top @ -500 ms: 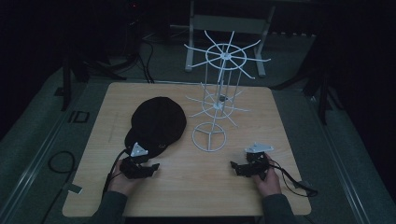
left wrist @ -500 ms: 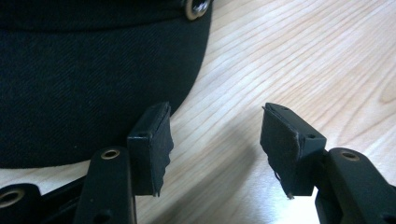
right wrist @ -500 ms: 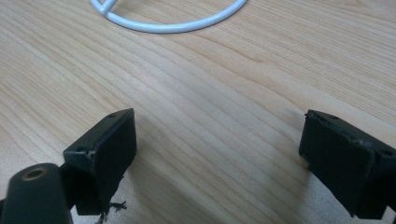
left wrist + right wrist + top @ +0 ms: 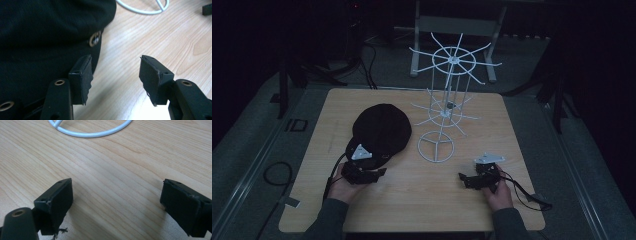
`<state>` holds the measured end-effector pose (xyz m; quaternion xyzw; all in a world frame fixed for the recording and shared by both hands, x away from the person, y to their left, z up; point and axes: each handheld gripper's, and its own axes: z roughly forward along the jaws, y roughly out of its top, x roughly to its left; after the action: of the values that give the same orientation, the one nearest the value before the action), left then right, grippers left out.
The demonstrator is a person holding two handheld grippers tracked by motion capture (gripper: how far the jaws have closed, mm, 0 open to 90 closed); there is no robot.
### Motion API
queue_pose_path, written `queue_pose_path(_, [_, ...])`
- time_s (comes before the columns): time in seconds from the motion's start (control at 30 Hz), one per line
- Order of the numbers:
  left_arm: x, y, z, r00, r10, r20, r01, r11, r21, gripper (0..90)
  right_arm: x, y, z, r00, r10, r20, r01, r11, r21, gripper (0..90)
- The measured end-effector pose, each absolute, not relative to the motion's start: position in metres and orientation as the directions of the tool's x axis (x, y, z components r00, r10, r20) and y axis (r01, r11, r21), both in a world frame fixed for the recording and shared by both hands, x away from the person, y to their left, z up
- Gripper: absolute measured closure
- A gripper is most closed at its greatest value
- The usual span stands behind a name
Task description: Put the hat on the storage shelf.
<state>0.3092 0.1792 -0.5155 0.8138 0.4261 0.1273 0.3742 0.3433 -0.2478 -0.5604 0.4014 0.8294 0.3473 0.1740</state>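
Observation:
A black cap lies on the wooden table, left of centre. My left gripper rests at the cap's near edge, open. In the left gripper view the cap, with a metal eyelet, lies under and beside one jaw, and bare wood shows between the fingers. My right gripper sits low at the near right, open over bare wood. A white wire rack with spokes stands at the table's centre; its ring base lies ahead of the right gripper.
The rack's round base stands between the two grippers, slightly farther back. A cable trails from the right gripper toward the table's right edge. Beyond the far edge stands a grey metal frame on the dark floor.
The left gripper has edged slightly right along the cap's near edge. The right gripper has barely moved.

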Motion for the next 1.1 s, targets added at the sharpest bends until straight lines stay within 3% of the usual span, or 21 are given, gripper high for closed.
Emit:
queue_pose_path(0.53, [0.352, 0.179, -0.467, 0.550, 0.830, -0.096, 0.574, -0.291, 0.766, 35.4, 0.343, -0.247, -0.560, -0.613, 0.790, -0.005, 0.550, 0.431, 0.716, 10.8])
queue_pose_path(0.8, [0.382, 0.177, -0.464, 0.468, 0.878, -0.100, 0.604, -0.235, 0.762, 17.9, 0.343, -0.248, -0.560, -0.615, 0.788, -0.008, 0.547, 0.434, 0.715, 10.8])
queue_pose_path(1.1, [0.417, 0.168, -0.478, 0.432, 0.891, -0.142, 0.678, -0.216, 0.702, 15.9, 0.343, -0.248, -0.560, -0.614, 0.789, -0.006, 0.549, 0.433, 0.715, 10.8])
